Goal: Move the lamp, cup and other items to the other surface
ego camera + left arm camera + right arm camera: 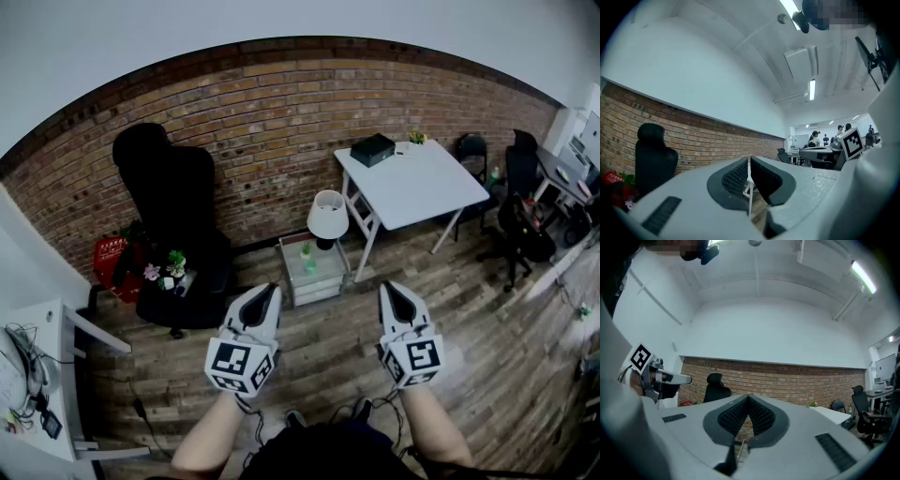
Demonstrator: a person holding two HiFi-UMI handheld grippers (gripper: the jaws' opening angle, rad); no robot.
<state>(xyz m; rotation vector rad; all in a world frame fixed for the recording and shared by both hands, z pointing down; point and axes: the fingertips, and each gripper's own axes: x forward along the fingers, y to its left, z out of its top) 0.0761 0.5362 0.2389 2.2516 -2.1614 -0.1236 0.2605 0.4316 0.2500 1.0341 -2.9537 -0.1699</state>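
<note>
A white-shaded lamp [328, 217] stands on a small glass side table [322, 285] by the brick wall, with a tiny green plant [305, 249] and a pale cup [310, 266] beside it. A white folding table [427, 187] to its right carries a black box [372, 149] and a little plant [417, 138]. My left gripper [267, 289] and right gripper [389, 286] are held level, well short of the side table. Both are shut with nothing between the pads. The left gripper view [748, 161] and the right gripper view [749, 397] show the jaws closed together.
A tall black chair [169, 187] stands at the wall on the left. In front of it a low black stool [183, 302] holds small plants. A red crate [111, 258] sits beside it, and a white desk [52, 328] at the near left. Office chairs [520, 225] crowd the right.
</note>
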